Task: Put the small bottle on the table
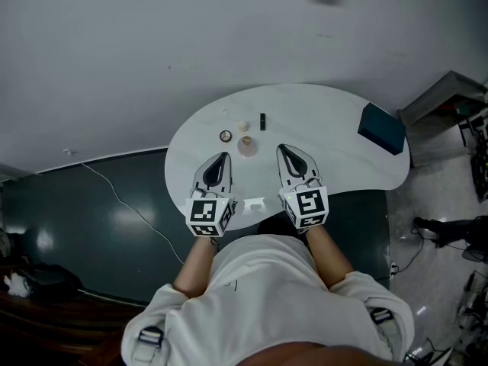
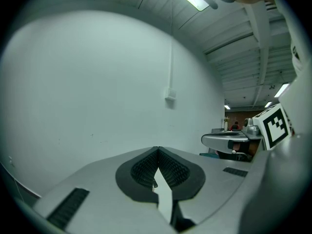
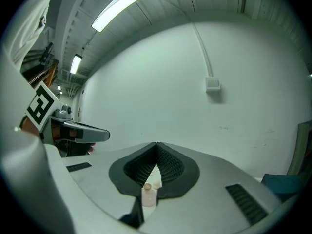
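Both the left gripper (image 1: 225, 156) and the right gripper (image 1: 281, 149) sit clenched and empty over the white bench (image 1: 335, 109), with the small corked bottle (image 1: 246, 145) standing free between their tips, so placing looks finished and only drawing back remains.

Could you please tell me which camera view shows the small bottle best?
The right gripper view: the small bottle stands close and side-on there, with its stopper visible. The head view shows only a small blob from above, and the left gripper view shows nothing recognisable of it.
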Demonstrator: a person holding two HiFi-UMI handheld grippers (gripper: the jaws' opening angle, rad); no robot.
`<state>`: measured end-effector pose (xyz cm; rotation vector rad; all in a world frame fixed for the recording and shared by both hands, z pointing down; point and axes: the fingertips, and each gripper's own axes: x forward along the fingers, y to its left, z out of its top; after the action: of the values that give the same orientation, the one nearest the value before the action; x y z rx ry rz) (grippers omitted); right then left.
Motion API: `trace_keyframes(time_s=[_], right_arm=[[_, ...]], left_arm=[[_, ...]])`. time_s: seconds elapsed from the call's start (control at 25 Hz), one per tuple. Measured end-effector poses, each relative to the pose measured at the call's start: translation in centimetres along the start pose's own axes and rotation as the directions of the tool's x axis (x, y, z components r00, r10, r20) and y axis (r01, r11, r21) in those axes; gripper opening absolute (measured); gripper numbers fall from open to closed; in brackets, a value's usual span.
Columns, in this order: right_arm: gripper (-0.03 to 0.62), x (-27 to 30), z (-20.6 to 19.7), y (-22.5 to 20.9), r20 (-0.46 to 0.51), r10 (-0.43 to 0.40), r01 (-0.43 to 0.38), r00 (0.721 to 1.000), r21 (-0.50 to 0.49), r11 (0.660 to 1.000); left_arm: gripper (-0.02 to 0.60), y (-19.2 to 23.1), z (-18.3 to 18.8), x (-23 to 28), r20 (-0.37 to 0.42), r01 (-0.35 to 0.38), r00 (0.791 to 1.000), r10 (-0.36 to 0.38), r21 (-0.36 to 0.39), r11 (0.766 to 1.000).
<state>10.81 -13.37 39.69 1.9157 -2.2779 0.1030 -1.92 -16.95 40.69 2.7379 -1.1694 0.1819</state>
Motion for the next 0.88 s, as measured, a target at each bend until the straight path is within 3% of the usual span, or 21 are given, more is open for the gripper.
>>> trace_keyframes(time_s=[0.88], right_arm=[[-0.003, 0.29, -0.50, -0.27, -0.018, -0.004, 0.004, 1.000, -0.006, 1.000]], left_arm=[[0.012, 0.06, -0.48, 0.30, -0.005, -0.006, 1.000, 0.006, 0.002, 1.000]])
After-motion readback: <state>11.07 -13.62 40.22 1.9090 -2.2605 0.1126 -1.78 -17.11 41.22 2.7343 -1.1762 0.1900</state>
